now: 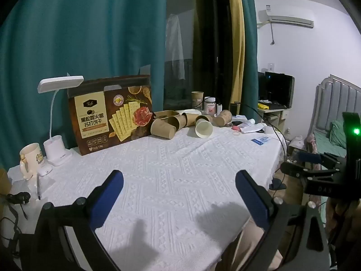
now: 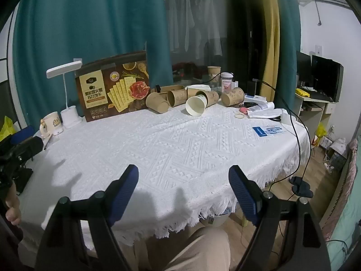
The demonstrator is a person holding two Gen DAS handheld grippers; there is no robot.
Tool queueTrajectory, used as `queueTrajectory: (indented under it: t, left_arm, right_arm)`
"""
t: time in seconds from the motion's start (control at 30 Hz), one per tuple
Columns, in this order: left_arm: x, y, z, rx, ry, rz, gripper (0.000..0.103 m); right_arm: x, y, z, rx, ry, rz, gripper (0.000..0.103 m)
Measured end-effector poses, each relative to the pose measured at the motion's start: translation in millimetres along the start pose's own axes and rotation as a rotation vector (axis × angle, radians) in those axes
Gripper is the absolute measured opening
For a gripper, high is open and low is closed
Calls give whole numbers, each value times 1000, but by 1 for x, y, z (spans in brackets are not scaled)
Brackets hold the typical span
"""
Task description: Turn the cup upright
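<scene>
Several brown paper cups lie on their sides at the far edge of the white tablecloth. One cup shows its white inside toward me; it also shows in the right wrist view. Another cup lies to its left, next to the cracker box. My left gripper is open and empty, held above the near part of the table. My right gripper is open and empty near the table's front fringe. Both are far from the cups.
A brown cracker box stands at the back left beside a white desk lamp and a mug. Jars, cables and papers clutter the back right. A blue card lies at the right.
</scene>
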State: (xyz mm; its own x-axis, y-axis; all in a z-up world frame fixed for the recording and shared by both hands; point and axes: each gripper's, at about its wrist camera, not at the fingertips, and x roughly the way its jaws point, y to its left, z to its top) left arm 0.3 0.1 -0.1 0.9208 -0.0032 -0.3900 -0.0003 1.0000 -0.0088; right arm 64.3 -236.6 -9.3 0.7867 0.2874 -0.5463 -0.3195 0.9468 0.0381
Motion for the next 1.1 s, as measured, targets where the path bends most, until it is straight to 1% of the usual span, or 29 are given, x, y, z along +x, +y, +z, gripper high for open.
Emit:
queueTrajectory:
  t: [1.1]
  left_arm:
    - [-1, 0, 0, -6, -7, 1, 100]
  right_arm:
    - [-4, -1, -1, -1, -4, 1, 80]
